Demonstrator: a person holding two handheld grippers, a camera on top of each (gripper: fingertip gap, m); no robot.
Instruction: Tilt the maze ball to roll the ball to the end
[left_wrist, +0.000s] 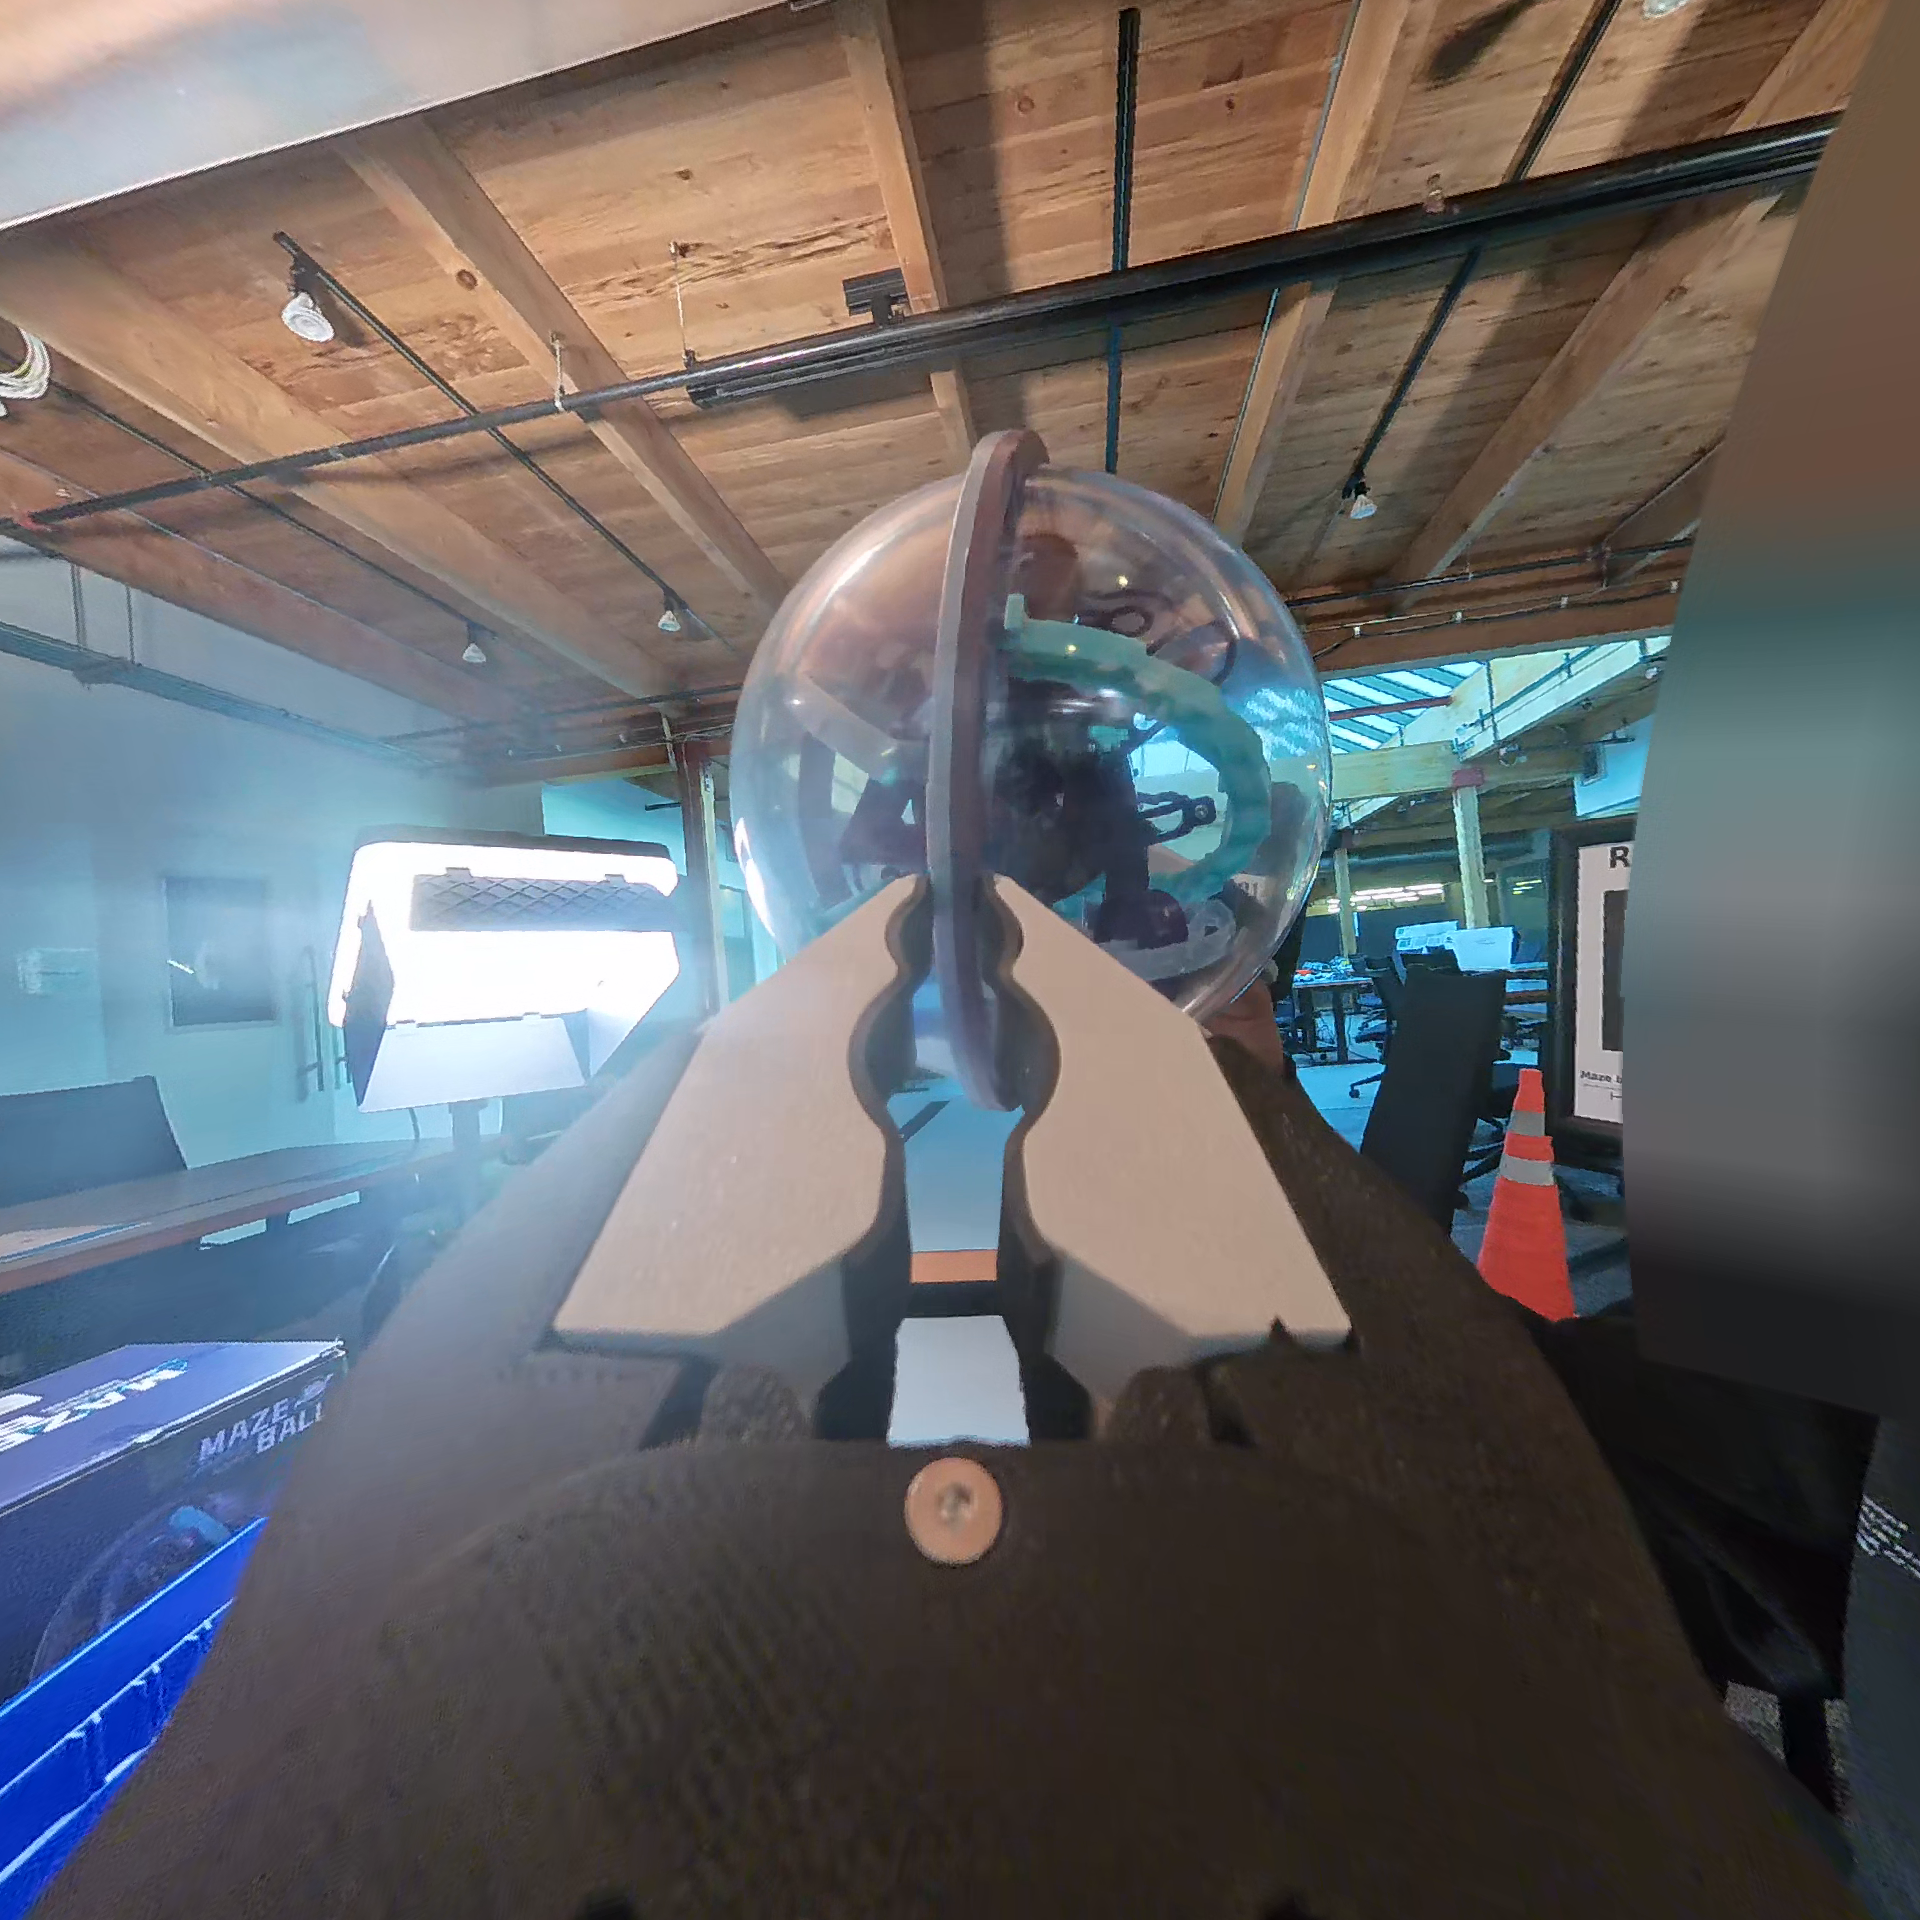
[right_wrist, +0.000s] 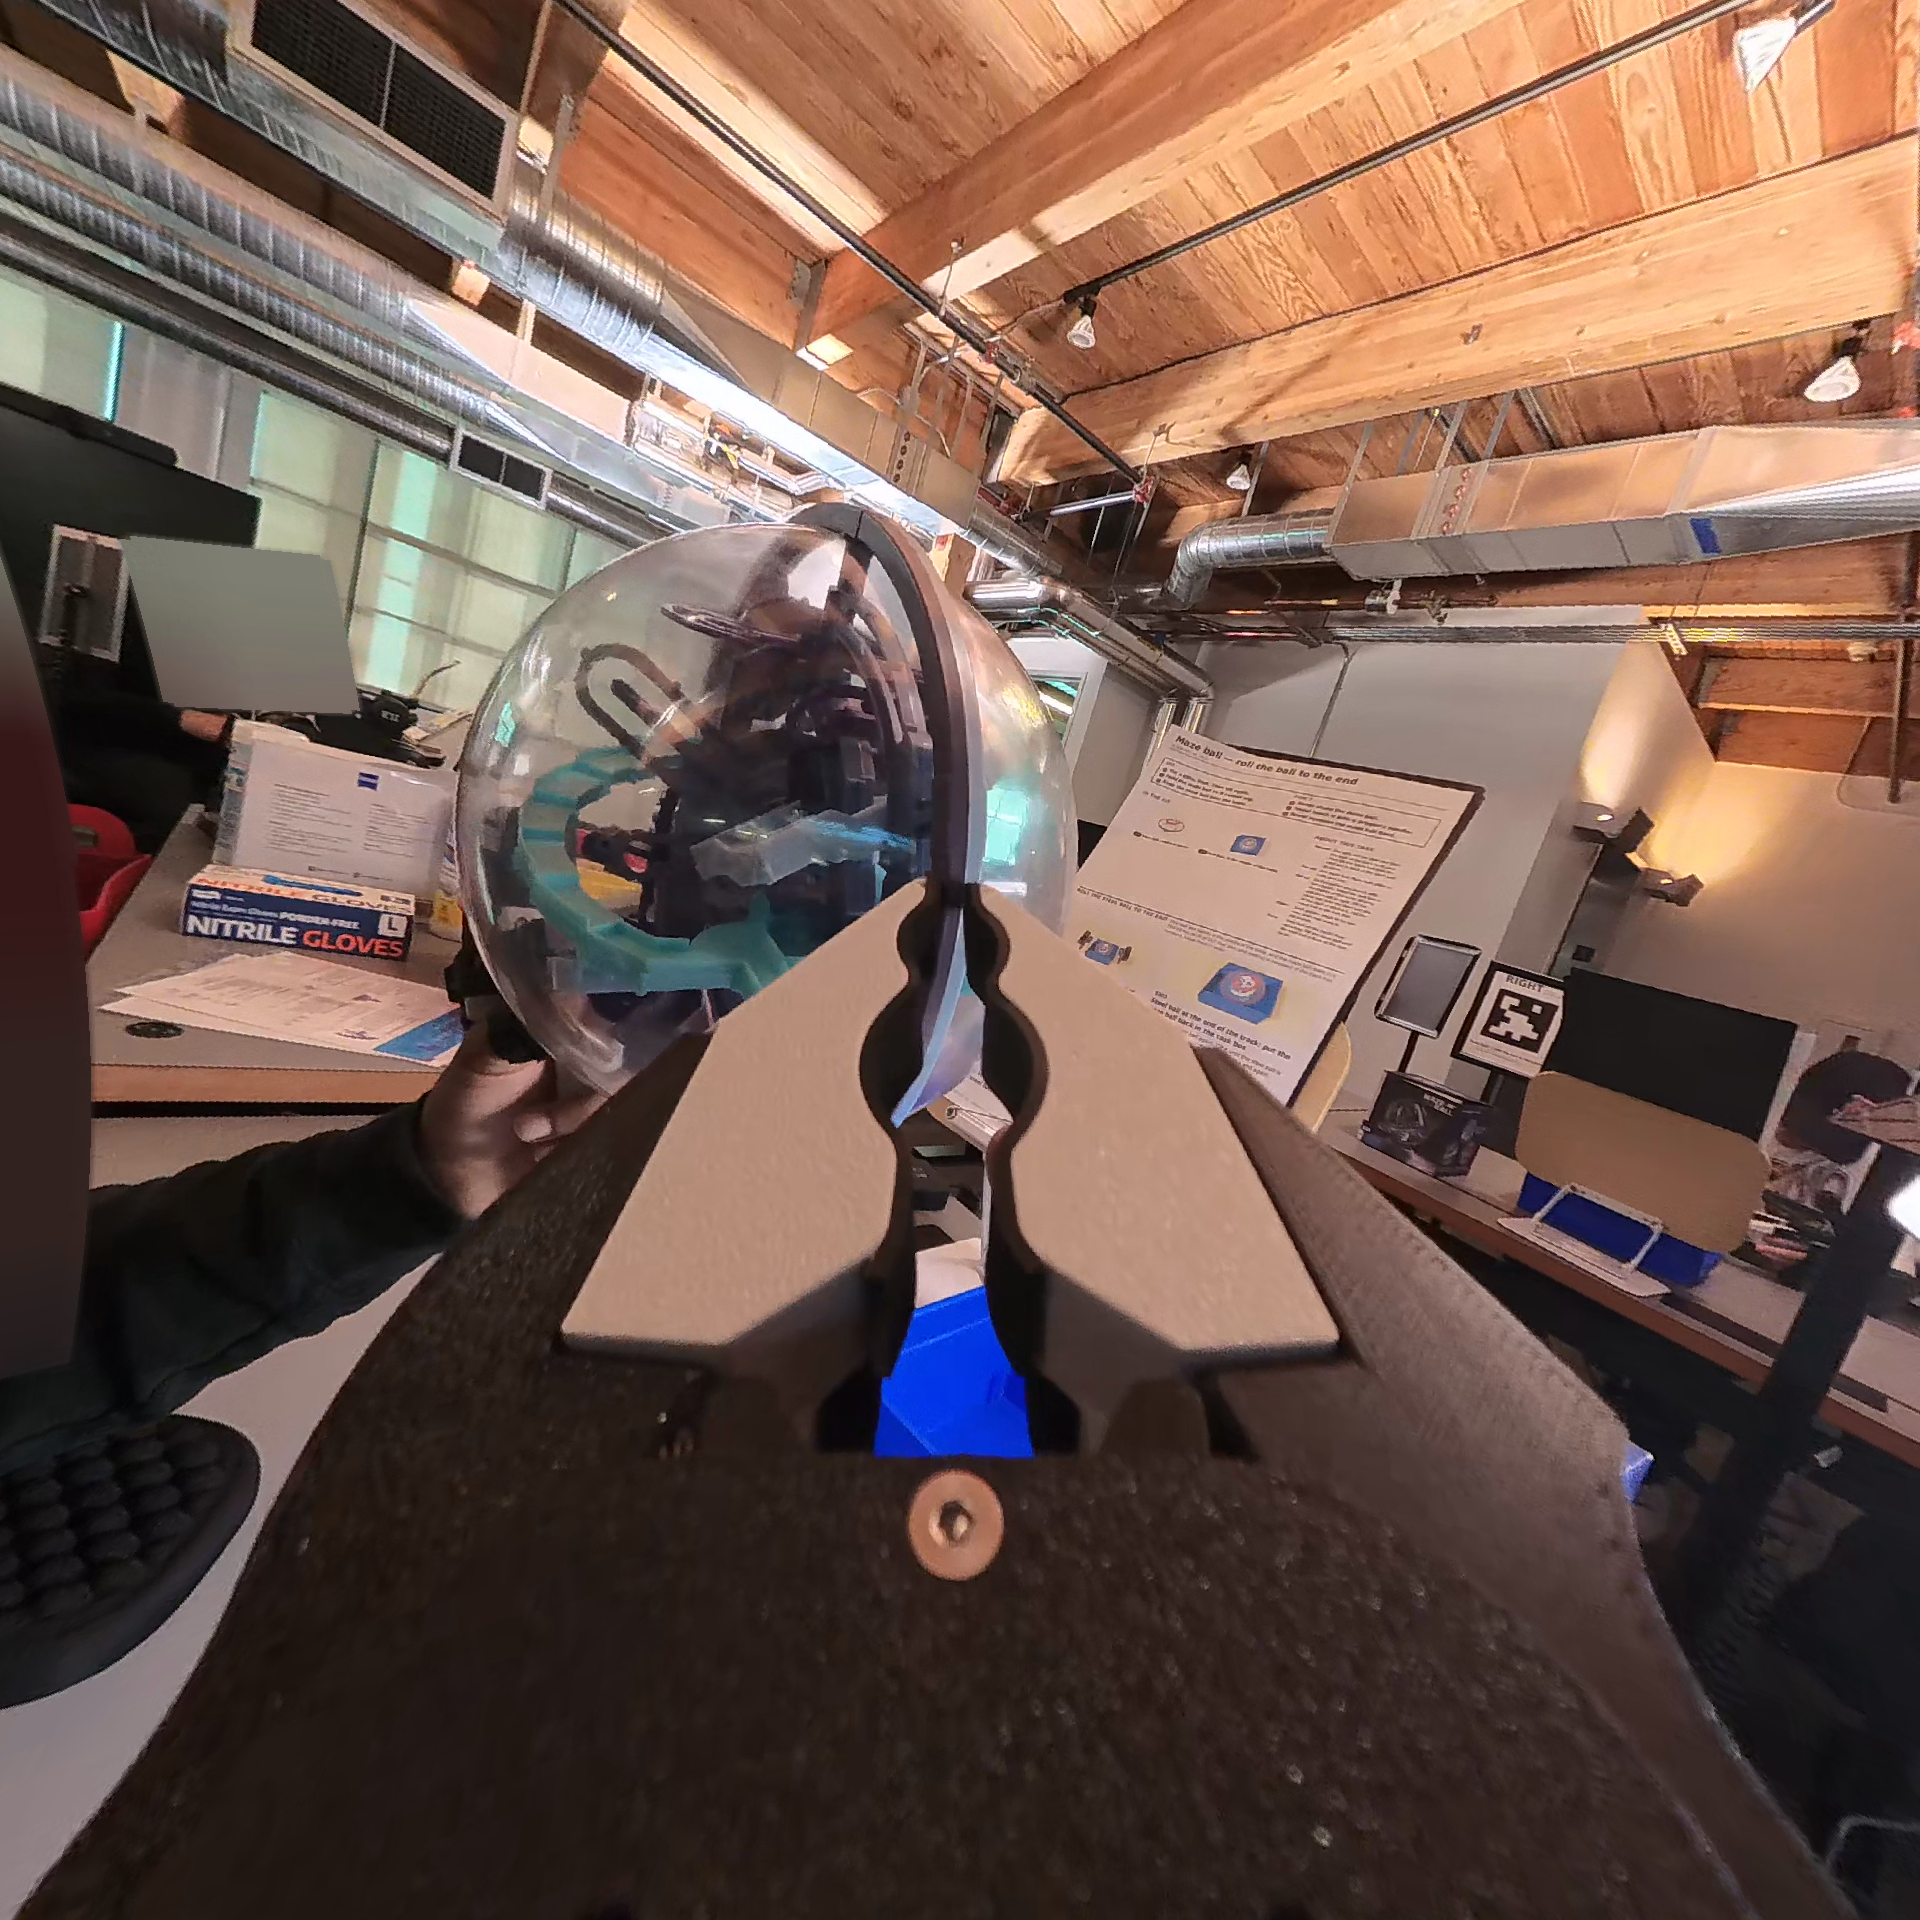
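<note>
Maze ball (left_wrist: 1039, 727) aloft — both grippers pinching its rim.

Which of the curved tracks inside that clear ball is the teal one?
Inside the maze ball, the teal track is the ribbed spiral ramp curling low around the core; the other tracks are dark purple or pale translucent.

An orange traffic cone (left_wrist: 1525, 1195) stands on the floor; a glove box (right_wrist: 298, 914) lies on a desk (right_wrist: 156, 935)
</note>
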